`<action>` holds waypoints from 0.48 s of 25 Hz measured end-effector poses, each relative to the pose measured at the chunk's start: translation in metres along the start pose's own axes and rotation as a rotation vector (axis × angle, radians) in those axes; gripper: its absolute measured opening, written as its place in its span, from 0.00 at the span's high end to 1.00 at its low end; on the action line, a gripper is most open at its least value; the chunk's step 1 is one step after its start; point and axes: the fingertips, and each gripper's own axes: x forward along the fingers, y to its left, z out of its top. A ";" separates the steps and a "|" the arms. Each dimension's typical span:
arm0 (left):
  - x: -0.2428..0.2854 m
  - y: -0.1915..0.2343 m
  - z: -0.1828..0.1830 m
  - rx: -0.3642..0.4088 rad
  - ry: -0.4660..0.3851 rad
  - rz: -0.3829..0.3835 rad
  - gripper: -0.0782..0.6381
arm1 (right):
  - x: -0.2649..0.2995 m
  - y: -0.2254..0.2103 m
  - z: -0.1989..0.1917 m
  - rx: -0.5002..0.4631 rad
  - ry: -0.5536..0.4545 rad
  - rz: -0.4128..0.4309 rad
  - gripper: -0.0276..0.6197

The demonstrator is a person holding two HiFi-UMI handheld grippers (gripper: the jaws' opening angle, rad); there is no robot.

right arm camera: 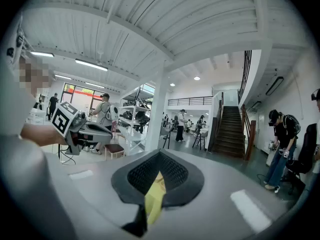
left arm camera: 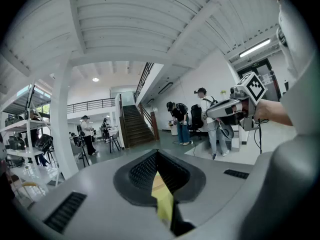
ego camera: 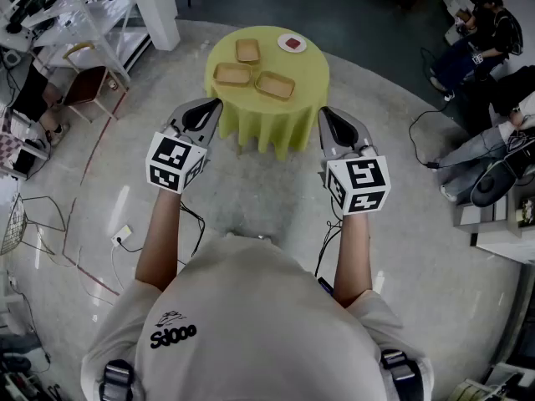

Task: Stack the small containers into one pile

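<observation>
Three shallow tan containers lie apart on a round table with a yellow-green cloth (ego camera: 276,128): one at the back (ego camera: 247,50), one at the left (ego camera: 232,75), one at the right (ego camera: 275,85). My left gripper (ego camera: 203,112) is held in the air short of the table's near left edge, jaws together and empty. The right gripper (ego camera: 332,124) hovers at the near right edge, likewise shut and empty. In the left gripper view my left gripper (left arm camera: 159,170) shows only a yellow sliver of cloth past its jaws, and the right gripper view shows the same past the right gripper (right arm camera: 159,176).
A white plate (ego camera: 292,43) with something red on it sits at the table's back right. A chair (ego camera: 88,83) and shelving (ego camera: 67,15) stand at the left, a white pillar (ego camera: 155,7) behind. Seated people (ego camera: 483,25) and cables are on the right.
</observation>
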 end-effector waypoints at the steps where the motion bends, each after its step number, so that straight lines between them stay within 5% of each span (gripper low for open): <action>1: -0.001 -0.001 0.000 0.005 -0.001 -0.001 0.88 | 0.000 0.002 0.000 -0.002 0.000 0.001 0.94; 12: 0.006 -0.006 0.010 0.025 -0.007 0.003 0.88 | 0.001 -0.006 0.006 0.042 -0.048 0.030 0.94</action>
